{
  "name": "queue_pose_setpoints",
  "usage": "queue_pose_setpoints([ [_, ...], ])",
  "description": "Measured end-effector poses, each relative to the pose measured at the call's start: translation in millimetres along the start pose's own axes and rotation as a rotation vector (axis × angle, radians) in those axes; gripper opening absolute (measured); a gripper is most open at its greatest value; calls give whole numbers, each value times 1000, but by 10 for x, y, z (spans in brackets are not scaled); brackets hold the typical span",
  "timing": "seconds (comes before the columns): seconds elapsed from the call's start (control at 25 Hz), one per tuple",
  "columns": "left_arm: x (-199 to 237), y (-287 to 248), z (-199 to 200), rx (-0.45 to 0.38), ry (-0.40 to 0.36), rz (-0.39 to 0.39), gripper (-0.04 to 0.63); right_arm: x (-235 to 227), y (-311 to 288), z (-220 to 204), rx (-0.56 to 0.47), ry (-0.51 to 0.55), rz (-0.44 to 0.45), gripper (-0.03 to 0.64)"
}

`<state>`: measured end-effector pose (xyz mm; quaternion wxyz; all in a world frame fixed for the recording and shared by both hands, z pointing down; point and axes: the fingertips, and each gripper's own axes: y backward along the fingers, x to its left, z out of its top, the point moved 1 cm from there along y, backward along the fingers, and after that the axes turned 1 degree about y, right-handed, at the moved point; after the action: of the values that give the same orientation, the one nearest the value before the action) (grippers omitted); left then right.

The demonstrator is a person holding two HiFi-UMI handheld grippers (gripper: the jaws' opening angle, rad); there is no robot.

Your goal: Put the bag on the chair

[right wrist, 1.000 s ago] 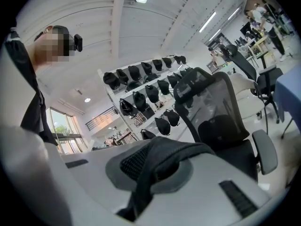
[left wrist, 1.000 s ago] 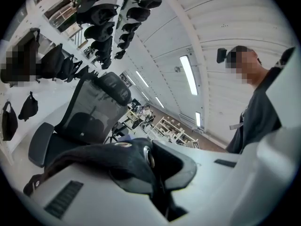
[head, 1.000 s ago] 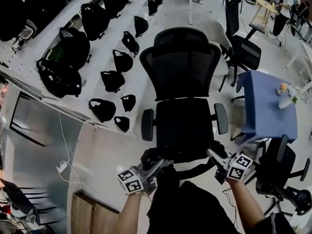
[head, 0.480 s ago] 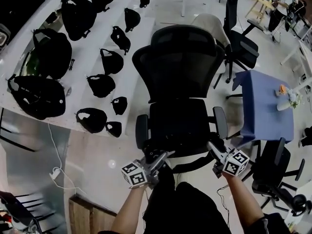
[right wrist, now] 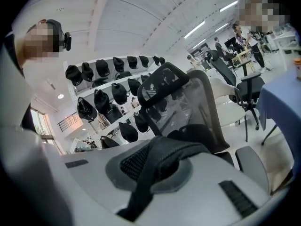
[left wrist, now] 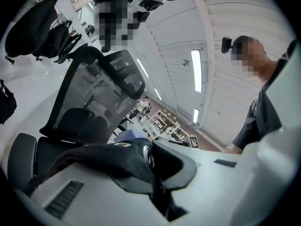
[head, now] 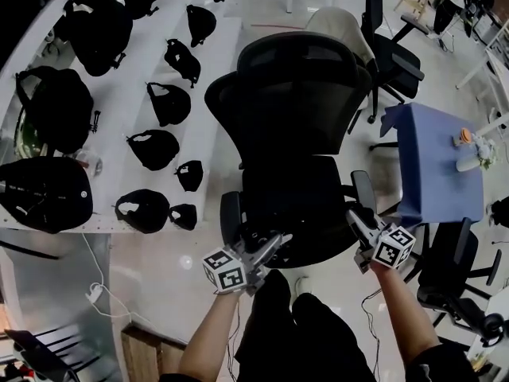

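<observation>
A black mesh office chair [head: 294, 197] stands straight ahead, its backrest [head: 290, 94] beyond the seat. My left gripper [head: 273, 243] is at the seat's front left edge and my right gripper [head: 353, 215] is by the right armrest. The black bag [head: 278, 317] hangs between them, low and close to me. In the left gripper view the left gripper [left wrist: 151, 173] is shut on the bag's black fabric [left wrist: 108, 157] beside a metal eyelet, with the chair [left wrist: 94, 98] ahead. The right gripper [right wrist: 155, 175] is shut on a black mesh strap [right wrist: 162, 157], facing the chair [right wrist: 188, 102].
A white tiered shelf [head: 127, 78] with several black bags runs along the left. A blue table [head: 433, 165] stands at the right, with other office chairs behind [head: 398, 62] and beside it [head: 453, 277]. A cable and power strip [head: 95, 291] lie on the floor at lower left.
Both grippers have carried the bag forward and somewhat down, from short of the chair to the seat's front edge. Both keep their hold.
</observation>
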<state>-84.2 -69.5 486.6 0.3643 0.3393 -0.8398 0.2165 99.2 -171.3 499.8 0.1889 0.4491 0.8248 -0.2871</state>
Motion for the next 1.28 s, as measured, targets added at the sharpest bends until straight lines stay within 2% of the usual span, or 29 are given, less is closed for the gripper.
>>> queue_pose_setpoints([
  [0.12,94,-81,97,-1,23,-3,20,-83,-89,75,-12,-8,-4,9],
  [0.48,479,-347,320,7,31,-16,20,-407,-402,242,-6,15,-32,9],
  [0.76,775,-534,469,10,38,-4,20,-671,-671,301,33,32,-31,10],
  [1.04,1088,-751,547,56,25,-2,20,-978,-883,281,-13,-63,-75,11],
  [1.28,1383,-811,591,56,52,13,20,-1115,-1079,230,2,-60,-99,11],
])
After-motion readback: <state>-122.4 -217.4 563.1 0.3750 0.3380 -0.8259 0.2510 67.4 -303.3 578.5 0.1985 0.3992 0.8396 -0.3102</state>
